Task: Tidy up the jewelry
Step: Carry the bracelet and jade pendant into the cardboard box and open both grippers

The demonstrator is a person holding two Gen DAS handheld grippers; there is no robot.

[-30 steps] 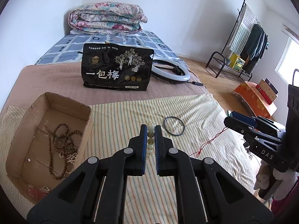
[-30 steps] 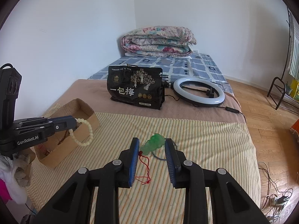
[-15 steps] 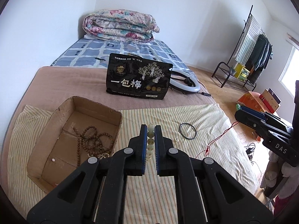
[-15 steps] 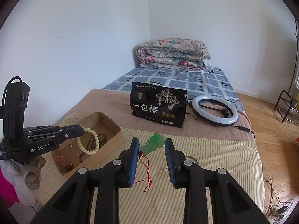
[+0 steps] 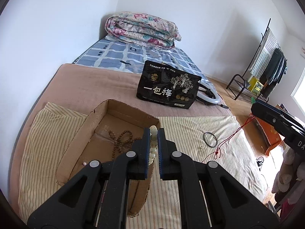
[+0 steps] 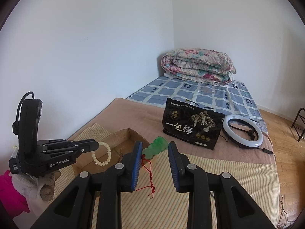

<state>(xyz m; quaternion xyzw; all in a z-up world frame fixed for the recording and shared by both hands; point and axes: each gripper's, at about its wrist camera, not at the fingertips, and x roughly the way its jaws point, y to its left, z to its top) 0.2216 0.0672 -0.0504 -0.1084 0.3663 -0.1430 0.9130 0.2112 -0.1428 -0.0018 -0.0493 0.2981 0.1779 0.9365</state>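
My left gripper (image 5: 153,133) is shut on a cream bead bracelet (image 5: 153,147), held above the right rim of the open cardboard box (image 5: 122,118). In the right wrist view the bracelet (image 6: 101,153) hangs from the left gripper (image 6: 96,147) over the box (image 6: 131,133). A brown bead necklace (image 5: 122,141) lies inside the box. My right gripper (image 6: 154,150) is shut on a green jade pendant (image 6: 156,147) with a red cord (image 6: 150,175) dangling; it hovers beside the box. A black ring bangle (image 5: 210,139) lies on the striped cloth.
A black snack bag (image 5: 168,87) and a white ring light (image 6: 243,131) lie further back on the bed. A folded floral quilt (image 5: 143,30) sits at the head. A clothes rack (image 5: 266,64) stands right. A small white bead (image 5: 201,147) lies near the bangle.
Both grippers have moved left toward the box, carrying the bracelet and the pendant. The left gripper now sits over the box's right rim. Both grips are unchanged.
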